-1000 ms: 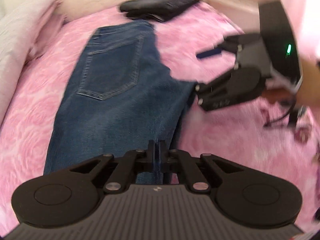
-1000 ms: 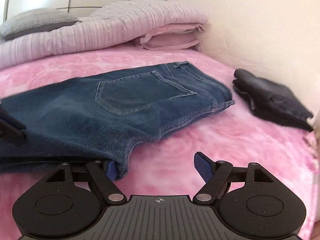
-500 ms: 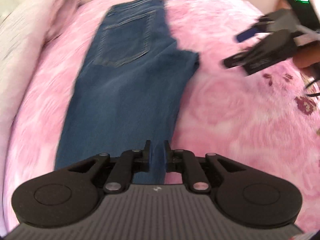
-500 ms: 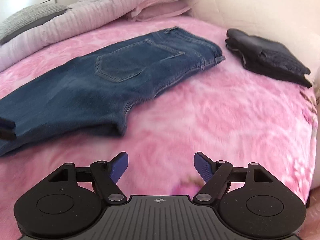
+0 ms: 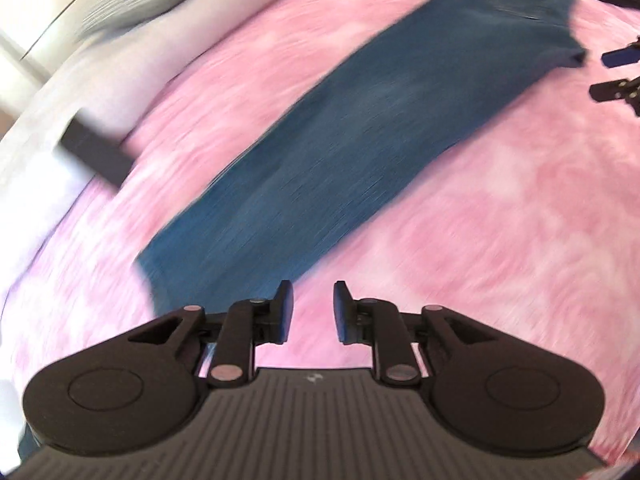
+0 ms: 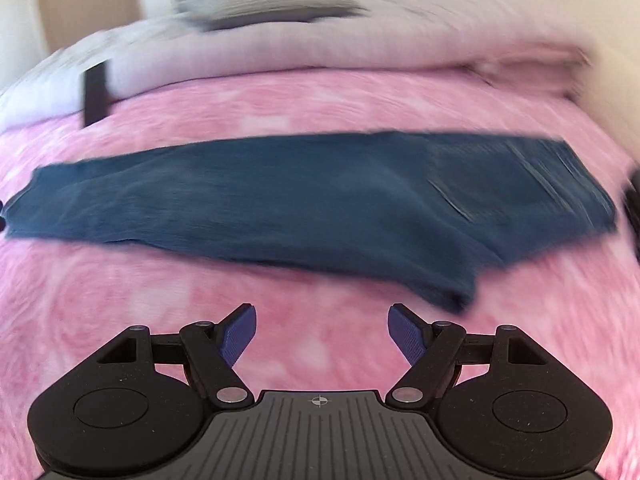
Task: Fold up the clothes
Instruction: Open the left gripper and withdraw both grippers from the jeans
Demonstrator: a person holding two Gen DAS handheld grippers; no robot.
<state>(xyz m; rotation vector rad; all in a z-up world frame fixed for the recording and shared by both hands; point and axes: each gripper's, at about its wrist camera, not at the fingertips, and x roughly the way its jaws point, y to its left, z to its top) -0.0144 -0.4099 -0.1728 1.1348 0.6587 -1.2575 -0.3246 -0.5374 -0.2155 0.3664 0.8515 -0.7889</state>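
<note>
Blue jeans (image 5: pixel 352 152) lie flat on the pink bedspread (image 5: pixel 500 240), folded lengthwise into one long strip. In the right wrist view the jeans (image 6: pixel 312 208) stretch across the middle, waist at the right. My left gripper (image 5: pixel 313 308) hovers near the hem end of the jeans; its jaws are opening and hold nothing, only pink spread shows between them. My right gripper (image 6: pixel 322 332) is open and empty over bare bedspread in front of the jeans. Its fingertips (image 5: pixel 618 56) also show at the right edge of the left wrist view. Both views are motion-blurred.
A pale folded duvet and pillows (image 6: pixel 360 48) line the far side of the bed. A black flat rectangular object (image 6: pixel 95 92) rests against them at the left. A dark folded garment (image 6: pixel 633 204) peeks in at the right edge.
My left gripper has let go of the jeans, opened slightly, and swung toward the hem end. My right gripper pulled back from the jeans and stayed open.
</note>
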